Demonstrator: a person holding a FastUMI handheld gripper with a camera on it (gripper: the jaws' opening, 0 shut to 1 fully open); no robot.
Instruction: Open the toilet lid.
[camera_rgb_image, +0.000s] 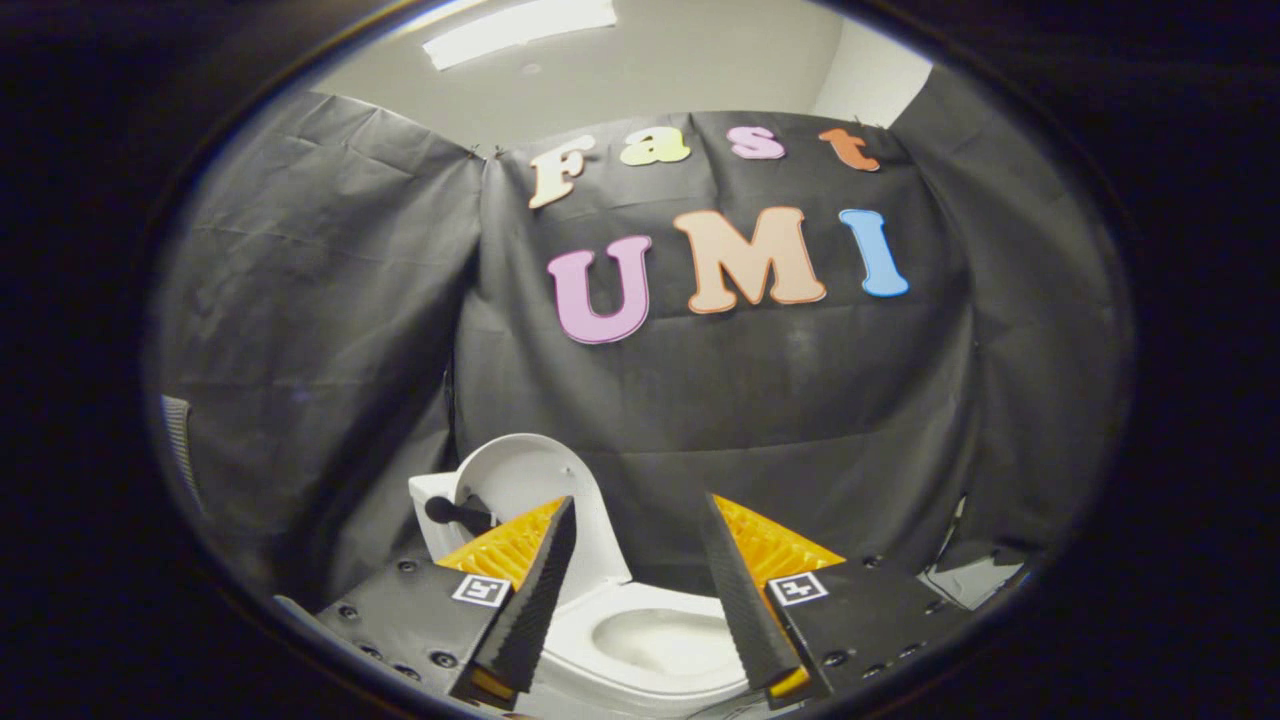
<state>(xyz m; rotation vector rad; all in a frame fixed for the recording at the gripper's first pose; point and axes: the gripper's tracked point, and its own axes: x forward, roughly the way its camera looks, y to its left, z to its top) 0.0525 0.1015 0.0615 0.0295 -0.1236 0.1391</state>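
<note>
The claw (635, 520) hangs wide open, gripping nothing. The toilet lid (530, 480) already stands upright just beyond its left finger, with the bowl (655, 640) exposed between the fingers. Judging by this, back straight off without nudging the lid forward.

Lid (525, 480) upright behind bowl (660, 640); gripper (635, 515) fingers apart w/ bowl btwn.

Light: your booth is dim, lit by one ceiling panel (520, 28) blown out to glare | Brightest: toilet bowl (665, 640), white, soft shading inside | Distortion: strong fisheye bending at your edges | Focus: fairly sharp centre, softer rim
</note>
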